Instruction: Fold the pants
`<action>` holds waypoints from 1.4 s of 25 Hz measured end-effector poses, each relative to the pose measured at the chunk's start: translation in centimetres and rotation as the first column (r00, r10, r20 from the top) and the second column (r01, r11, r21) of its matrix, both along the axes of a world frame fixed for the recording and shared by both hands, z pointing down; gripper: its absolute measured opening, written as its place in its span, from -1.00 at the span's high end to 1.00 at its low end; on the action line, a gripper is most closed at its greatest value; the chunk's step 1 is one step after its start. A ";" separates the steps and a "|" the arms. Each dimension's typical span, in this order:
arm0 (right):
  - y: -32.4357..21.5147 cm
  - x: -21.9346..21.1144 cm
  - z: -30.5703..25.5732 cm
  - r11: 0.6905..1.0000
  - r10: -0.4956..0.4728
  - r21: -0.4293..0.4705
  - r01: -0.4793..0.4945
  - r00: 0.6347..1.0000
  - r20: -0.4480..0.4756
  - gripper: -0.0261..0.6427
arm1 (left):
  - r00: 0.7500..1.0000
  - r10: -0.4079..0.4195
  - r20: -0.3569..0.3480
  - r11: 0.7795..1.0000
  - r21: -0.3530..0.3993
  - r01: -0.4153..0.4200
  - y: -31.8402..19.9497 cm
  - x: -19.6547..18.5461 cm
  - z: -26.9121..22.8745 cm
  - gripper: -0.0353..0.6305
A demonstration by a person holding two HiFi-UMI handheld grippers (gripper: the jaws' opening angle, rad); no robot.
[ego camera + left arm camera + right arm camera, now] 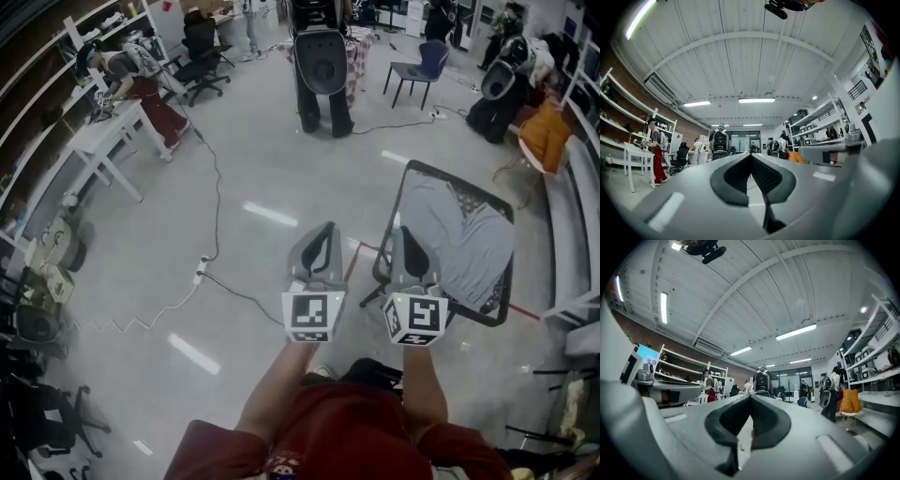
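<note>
Grey pants (464, 239) lie spread on a small dark-framed table (459, 183) at the right of the head view. Both grippers are held side by side out in front of me over the bare floor, pointing roughly level. The left gripper (327, 228) is left of the table and is shut with nothing in it. The right gripper (404, 232) hangs by the table's near left corner, short of the pants, and is also shut and empty. In the left gripper view the left gripper (751, 155) has its jaws meeting, and so does the right gripper (751, 397) in its own view.
A person with a backpack (321, 61) stands ahead on the shiny floor. A white desk (105, 139) with a person in red trousers (145, 84) is at far left. A cable with a power strip (200, 271) crosses the floor. A blue chair (422, 64) and shelving (572, 216) lie right.
</note>
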State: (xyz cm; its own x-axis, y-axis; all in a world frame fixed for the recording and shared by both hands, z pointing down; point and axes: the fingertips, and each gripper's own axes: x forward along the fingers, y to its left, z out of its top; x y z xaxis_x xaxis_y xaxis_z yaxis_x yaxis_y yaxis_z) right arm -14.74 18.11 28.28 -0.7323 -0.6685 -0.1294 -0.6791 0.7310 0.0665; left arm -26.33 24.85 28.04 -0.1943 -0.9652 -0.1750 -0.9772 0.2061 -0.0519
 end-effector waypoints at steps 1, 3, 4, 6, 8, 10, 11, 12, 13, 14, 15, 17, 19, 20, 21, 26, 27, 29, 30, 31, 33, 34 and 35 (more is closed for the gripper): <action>-0.3 -0.7 0.1 1.000 0.000 0.000 0.000 1.000 -0.003 0.92 | 1.000 0.000 -0.003 1.000 -0.003 0.000 -0.3 -0.7 0.2 0.88; -0.6 -2.1 0.4 1.000 -0.004 0.000 0.004 1.000 -0.009 0.92 | 1.000 0.001 -0.012 1.000 -0.006 -0.001 -0.7 -2.1 0.7 0.88; -0.6 -2.8 0.6 1.000 -0.008 0.000 0.008 1.000 -0.010 0.92 | 1.000 0.002 -0.018 1.000 -0.006 -0.002 -0.8 -2.8 0.9 0.88; -1.2 -4.0 1.0 1.000 -0.013 -0.003 0.013 1.000 -0.011 0.92 | 1.000 0.003 -0.024 1.000 -0.004 -0.003 -1.5 -4.0 1.1 0.88; -2.5 -4.7 1.5 1.000 -0.010 -0.013 0.010 1.000 -0.011 0.92 | 1.000 0.008 -0.024 1.000 -0.005 -0.008 -2.9 -4.9 1.4 0.88; -4.3 -5.5 1.8 1.000 -0.001 -0.021 0.001 1.000 -0.010 0.92 | 1.000 0.016 -0.022 1.000 -0.008 -0.016 -4.8 -5.8 1.6 0.88; -5.4 -6.0 1.9 1.000 0.004 -0.021 -0.005 1.000 -0.010 0.92 | 1.000 0.021 -0.021 1.000 -0.009 -0.021 -6.0 -6.2 1.6 0.88; -6.5 -6.4 1.9 1.000 0.010 -0.022 -0.010 1.000 -0.010 0.92 | 0.999 0.027 -0.020 1.000 -0.011 -0.027 -7.2 -6.7 1.7 0.88; -7.6 -6.9 1.9 1.000 0.015 -0.023 -0.015 1.000 -0.010 0.92 | 0.999 0.033 -0.016 0.999 -0.014 -0.033 -8.4 -7.1 1.7 0.88; -8.7 -7.3 2.1 0.999 0.019 -0.026 -0.019 1.000 -0.009 0.92 | 0.999 0.040 -0.012 0.999 -0.017 -0.040 -9.6 -7.4 1.8 0.88; -9.9 -7.7 2.2 0.999 0.024 -0.029 -0.024 1.000 -0.007 0.92 | 0.999 0.047 -0.007 0.999 -0.019 -0.047 -10.9 -7.8 1.8 0.88; -12.2 -8.6 2.3 0.999 0.040 -0.033 -0.040 0.999 -0.006 0.92 | 0.998 0.067 -0.001 0.998 -0.023 -0.067 -13.5 -8.6 1.6 0.88; -14.4 -9.6 2.3 0.997 0.062 -0.039 -0.062 0.998 -0.006 0.92 | 0.996 0.092 0.010 0.995 -0.027 -0.092 -16.1 -9.4 1.4 0.88; -15.5 -10.0 2.2 0.997 0.071 -0.040 -0.071 0.997 -0.006 0.92 | 0.994 0.107 0.015 0.994 -0.030 -0.106 -17.4 -9.9 1.2 0.88; -16.7 -10.4 2.1 0.996 0.080 -0.039 -0.080 0.997 -0.006 0.92 | 0.993 0.121 0.018 0.992 -0.033 -0.120 -18.8 -10.2 1.1 0.88; -22.6 -11.7 1.2 0.991 0.129 -0.036 -0.129 0.992 0.010 0.92 | 0.981 0.189 0.030 0.982 -0.032 -0.188 -25.9 -11.6 0.1 0.88; -23.7 -11.7 1.2 0.989 0.144 -0.038 -0.143 0.990 0.009 0.92 | 0.978 0.206 0.032 0.978 -0.035 -0.205 -27.2 -11.6 0.0 0.88; -25.7 -11.7 1.5 0.984 0.171 -0.046 -0.171 0.985 0.002 0.92 | 0.969 0.242 0.040 0.970 -0.042 -0.240 -29.6 -11.1 0.0 0.88; -26.4 -11.7 1.6 0.982 0.183 -0.047 -0.183 0.983 -0.002 0.92 | 0.964 0.260 0.047 0.965 -0.045 -0.258 -30.6 -10.8 0.0 0.88; -27.0 -11.6 1.8 0.980 0.196 -0.047 -0.196 0.981 -0.004 0.92 | 0.959 0.277 0.054 0.960 -0.046 -0.275 -31.4 -10.5 0.0 0.88; -28.1 -11.5 1.8 0.973 0.225 -0.047 -0.224 0.974 0.005 0.92 | 0.949 0.308 0.061 0.951 -0.041 -0.306 -32.8 -10.3 0.0 0.88; -28.7 -11.3 1.8 0.970 0.240 -0.051 -0.239 0.971 0.017 0.92 | 0.944 0.324 0.065 0.946 -0.037 -0.322 -33.6 -10.2 0.0 0.88; -29.3 -11.0 1.7 0.966 0.255 -0.055 -0.253 0.966 0.029 0.92 | 0.938 0.340 0.070 0.940 -0.035 -0.338 -34.4 -10.0 0.0 0.88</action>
